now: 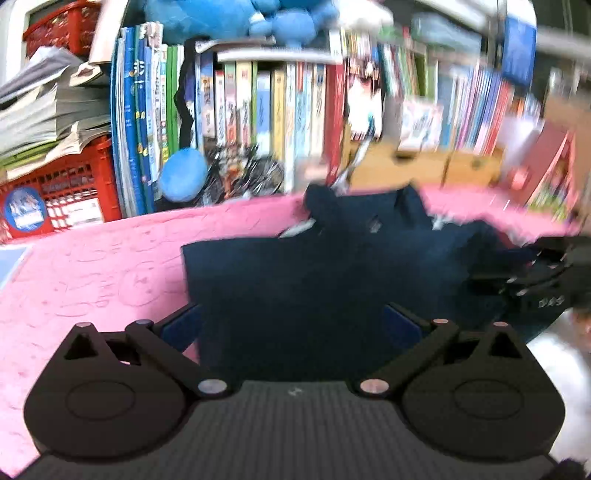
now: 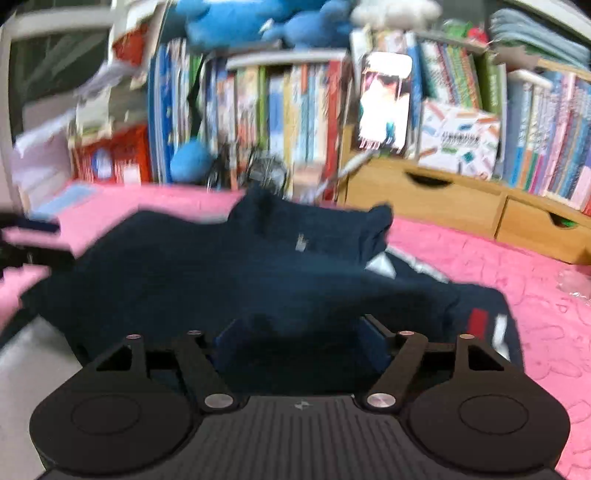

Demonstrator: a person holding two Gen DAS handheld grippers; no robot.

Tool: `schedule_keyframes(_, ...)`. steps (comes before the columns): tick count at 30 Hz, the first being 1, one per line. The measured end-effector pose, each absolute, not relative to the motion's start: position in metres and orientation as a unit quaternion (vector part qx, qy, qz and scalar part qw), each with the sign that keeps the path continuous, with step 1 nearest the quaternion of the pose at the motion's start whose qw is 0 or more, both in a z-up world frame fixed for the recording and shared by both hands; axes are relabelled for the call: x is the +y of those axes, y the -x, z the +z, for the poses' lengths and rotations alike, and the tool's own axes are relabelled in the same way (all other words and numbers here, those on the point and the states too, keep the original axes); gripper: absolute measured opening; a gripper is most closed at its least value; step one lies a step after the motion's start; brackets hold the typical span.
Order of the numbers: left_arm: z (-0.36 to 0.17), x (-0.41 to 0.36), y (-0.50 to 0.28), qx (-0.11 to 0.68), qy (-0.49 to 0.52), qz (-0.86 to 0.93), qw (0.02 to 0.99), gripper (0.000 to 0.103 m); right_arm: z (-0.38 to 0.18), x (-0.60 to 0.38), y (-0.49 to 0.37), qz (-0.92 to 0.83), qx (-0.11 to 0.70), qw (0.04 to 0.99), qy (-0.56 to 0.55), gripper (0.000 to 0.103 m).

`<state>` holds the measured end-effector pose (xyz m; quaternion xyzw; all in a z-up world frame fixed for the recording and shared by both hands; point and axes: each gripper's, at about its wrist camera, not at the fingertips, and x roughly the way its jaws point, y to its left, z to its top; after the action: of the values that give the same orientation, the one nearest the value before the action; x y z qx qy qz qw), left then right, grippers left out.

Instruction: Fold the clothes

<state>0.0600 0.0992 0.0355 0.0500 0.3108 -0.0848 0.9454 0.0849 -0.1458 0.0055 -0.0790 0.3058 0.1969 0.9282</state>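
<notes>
on pink mat (image 1: pixel 92 266): navy shirt (image 1: pixel 295 280), part-folded.

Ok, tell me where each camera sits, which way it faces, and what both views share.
Left wrist: on the left hand-held gripper, looking forward and down over the navy garment toward the bookshelf; its open fingers and the right hand-held gripper show.
Right wrist: on the right hand-held gripper, facing the same garment and wooden drawers; its open fingers show.
Shared: garment, pink mat, bookshelf, blue plush toy.
</notes>
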Motion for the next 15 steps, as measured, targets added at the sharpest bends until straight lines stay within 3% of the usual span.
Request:
schedule_keyframes(3,0.007,0.094,-0.061,0.345,-0.099,-0.072,0.931,0.103,-0.013,-0.16,-0.086,0.198,0.323,0.923,0.069,0.076)
schedule_keyframes(8,0.009,0.113,-0.049,0.349,-0.035,-0.07,0.934,0.103,0.005,-0.191,-0.052,0.207,0.293,0.931,0.058,0.082)
schedule_keyframes(10,0.019,0.107,-0.027,0.324,-0.055,-0.081,0.941,0.103,0.015,-0.203,-0.021,0.223,0.256,0.938,0.078,0.098)
schedule_keyframes(11,0.022,0.102,-0.012,0.311,-0.074,-0.087,0.944,0.103,0.018,-0.211,-0.003,0.225,0.235,0.941,0.093,0.1)
schedule_keyframes(15,0.025,0.08,0.051,0.292,-0.136,-0.114,0.94,0.103,0.014,-0.235,0.062,0.223,0.224,0.939,0.137,0.101)
